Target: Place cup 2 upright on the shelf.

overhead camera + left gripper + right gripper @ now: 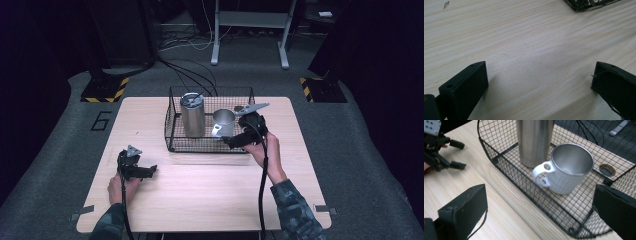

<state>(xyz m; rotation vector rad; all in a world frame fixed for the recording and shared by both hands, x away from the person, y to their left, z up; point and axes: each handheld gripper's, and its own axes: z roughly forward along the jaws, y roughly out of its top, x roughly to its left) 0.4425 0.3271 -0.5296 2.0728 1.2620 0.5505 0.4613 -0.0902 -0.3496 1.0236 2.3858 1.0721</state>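
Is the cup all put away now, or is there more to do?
The metal mug and the tall steel tumbler both stand inside the wire basket. Nothing is in hand: the right gripper is open beside the basket near the mug, and the left gripper is open over the table. I cannot tell what is left.

My jaws wide apart; white-handled steel mug (570, 168) upright in wire basket (506, 166), tall steel tumbler (534, 140) just behind.
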